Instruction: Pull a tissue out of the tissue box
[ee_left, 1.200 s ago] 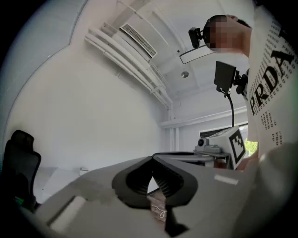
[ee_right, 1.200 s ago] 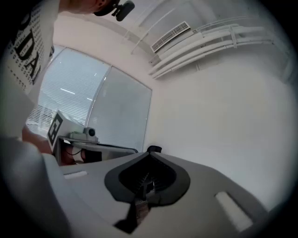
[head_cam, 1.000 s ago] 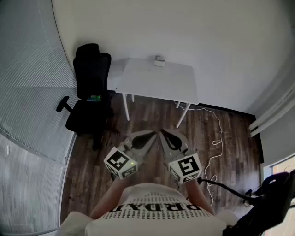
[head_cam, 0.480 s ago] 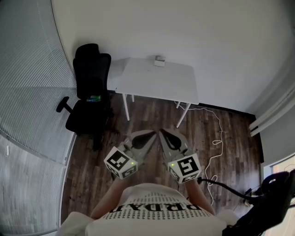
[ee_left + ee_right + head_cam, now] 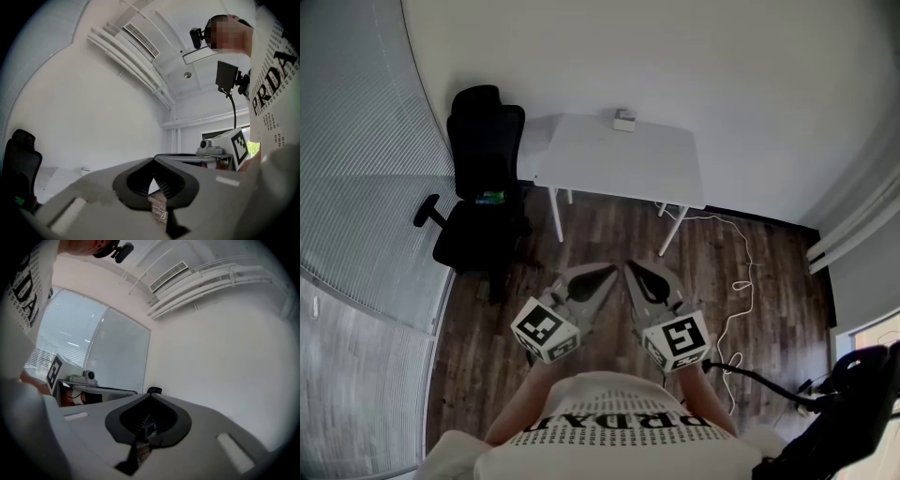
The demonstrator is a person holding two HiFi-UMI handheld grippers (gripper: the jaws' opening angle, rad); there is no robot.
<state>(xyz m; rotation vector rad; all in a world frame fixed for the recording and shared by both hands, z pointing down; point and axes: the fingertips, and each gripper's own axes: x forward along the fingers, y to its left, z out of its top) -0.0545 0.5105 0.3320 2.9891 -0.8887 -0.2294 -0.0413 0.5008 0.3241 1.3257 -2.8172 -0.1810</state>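
Box (image 5: 625,121) sits at far edge of table (image 5: 619,169), against wall (image 5: 694,56). We take it for tissue box, but it's too small to confirm. No tissue visible.

We judge tissue light, soft, tears easy. Pinch top fold at slot centre, pull straight up, slow. Box prob. light, may lift w/ it, so 2nd gripper shd pin it.

Left gripper (image 5: 612,271) and right gripper (image 5: 629,267) both closed, empty, tips near each other, well apart from table. Chair (image 5: 483,178) left of table.

Dark wood-plank floor (image 5: 769,309) — matt, smooth white table (image 5: 619,167), black cloth chair (image 5: 486,150)
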